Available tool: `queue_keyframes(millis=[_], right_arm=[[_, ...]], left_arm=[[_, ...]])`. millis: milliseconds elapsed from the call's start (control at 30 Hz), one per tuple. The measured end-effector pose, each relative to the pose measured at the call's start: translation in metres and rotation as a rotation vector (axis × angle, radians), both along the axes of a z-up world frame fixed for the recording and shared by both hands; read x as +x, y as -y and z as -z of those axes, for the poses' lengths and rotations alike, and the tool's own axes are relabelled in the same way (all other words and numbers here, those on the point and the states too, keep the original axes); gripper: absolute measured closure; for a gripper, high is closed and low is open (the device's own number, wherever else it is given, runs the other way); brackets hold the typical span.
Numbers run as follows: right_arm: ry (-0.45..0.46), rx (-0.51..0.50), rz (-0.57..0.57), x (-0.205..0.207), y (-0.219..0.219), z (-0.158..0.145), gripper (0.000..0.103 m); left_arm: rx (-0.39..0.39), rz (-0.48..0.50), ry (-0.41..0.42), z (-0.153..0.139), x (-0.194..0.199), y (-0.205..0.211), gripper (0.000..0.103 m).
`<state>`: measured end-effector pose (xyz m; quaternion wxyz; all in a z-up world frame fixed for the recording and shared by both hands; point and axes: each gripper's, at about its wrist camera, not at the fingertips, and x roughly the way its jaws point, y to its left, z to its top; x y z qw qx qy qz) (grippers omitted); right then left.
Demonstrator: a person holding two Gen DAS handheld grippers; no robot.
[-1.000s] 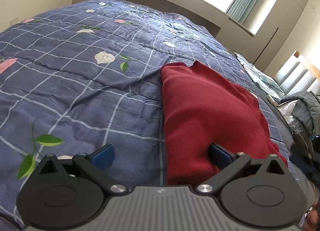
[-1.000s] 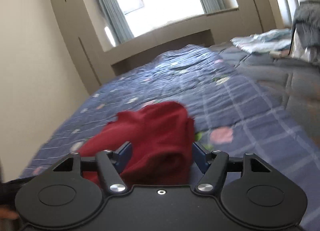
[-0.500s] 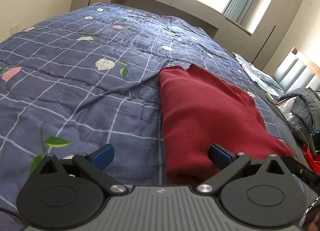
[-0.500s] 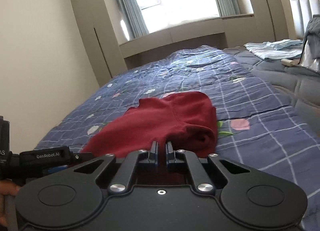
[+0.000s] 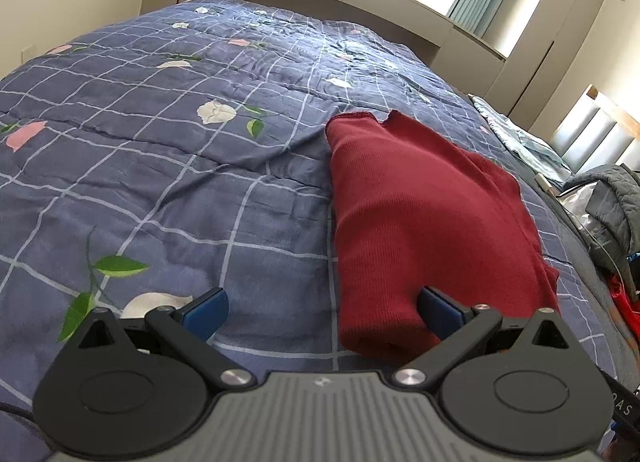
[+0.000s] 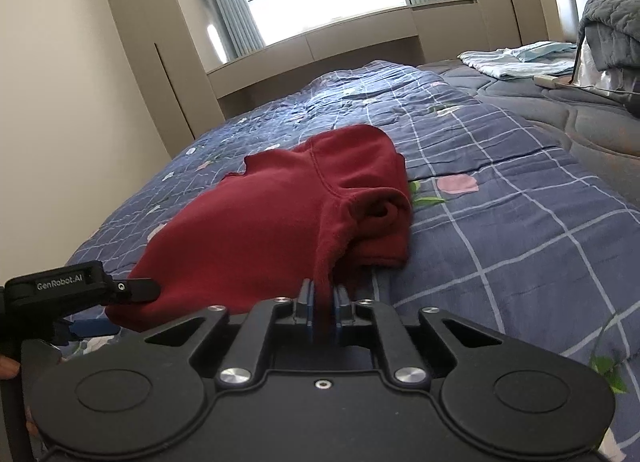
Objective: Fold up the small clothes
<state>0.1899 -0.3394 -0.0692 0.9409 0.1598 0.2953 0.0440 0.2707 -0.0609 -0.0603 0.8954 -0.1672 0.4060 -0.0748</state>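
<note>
Right wrist view: right fingers (image 6: 323, 308) opening, red garment (image 6: 280, 221) edge between; left fingers (image 5: 322, 312) wide, empty.

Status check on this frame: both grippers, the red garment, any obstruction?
Left hand-held gripper open. Right hand-held gripper pinching red garment edge, jaws easing open. Garment half-folded on quilt. Nothing obstructing.

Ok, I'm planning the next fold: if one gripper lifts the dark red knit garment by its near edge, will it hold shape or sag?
It will probably sag: the dark red knit garment already drapes in soft folds on the blue checked quilt. It looks light, so the right gripper, its jaws opening slightly with a fold of fabric between them, could lift it. The ribbed knit seems unlikely to slip.
</note>
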Motion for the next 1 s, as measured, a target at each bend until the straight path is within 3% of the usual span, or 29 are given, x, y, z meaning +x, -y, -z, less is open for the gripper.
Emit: queue_keyframes(millis=[67, 100, 167, 300, 333, 467, 633, 833, 1000], right_arm=[[0.014, -0.003, 0.015, -0.005, 0.004, -0.002, 0.067], [0.021, -0.003, 0.019, -0.008, 0.006, -0.005, 0.062], [0.039, -0.015, 0.028, -0.013, 0.01, -0.008, 0.033], [0.075, -0.095, 0.06, -0.018, 0.016, -0.016, 0.012], [0.081, -0.116, 0.063, -0.015, 0.017, -0.018, 0.003], [0.117, -0.184, 0.042, 0.013, 0.017, -0.029, 0.001], [0.153, -0.266, -0.002, 0.078, 0.009, -0.04, 0.001], [0.078, -0.351, -0.032, 0.157, -0.002, -0.025, 0.001], [-0.009, -0.5, 0.058, 0.186, 0.003, 0.005, 0.004]], left_arm=[[-0.003, -0.002, 0.003, -0.003, -0.003, -0.004, 0.001], [-0.002, -0.005, 0.006, -0.005, -0.003, -0.005, 0.0], [0.0, -0.013, 0.015, -0.011, -0.004, -0.008, 0.0], [-0.007, -0.047, 0.059, -0.025, -0.004, -0.013, 0.0], [-0.012, -0.05, 0.073, -0.028, -0.002, -0.013, 0.0], [0.027, -0.038, 0.091, -0.036, 0.021, -0.004, 0.0], [0.101, -0.039, 0.096, -0.032, 0.06, 0.013, 0.0], [0.098, -0.044, 0.057, -0.014, 0.083, 0.023, 0.0], [0.087, -0.045, 0.046, 0.005, 0.087, 0.026, 0.0]])
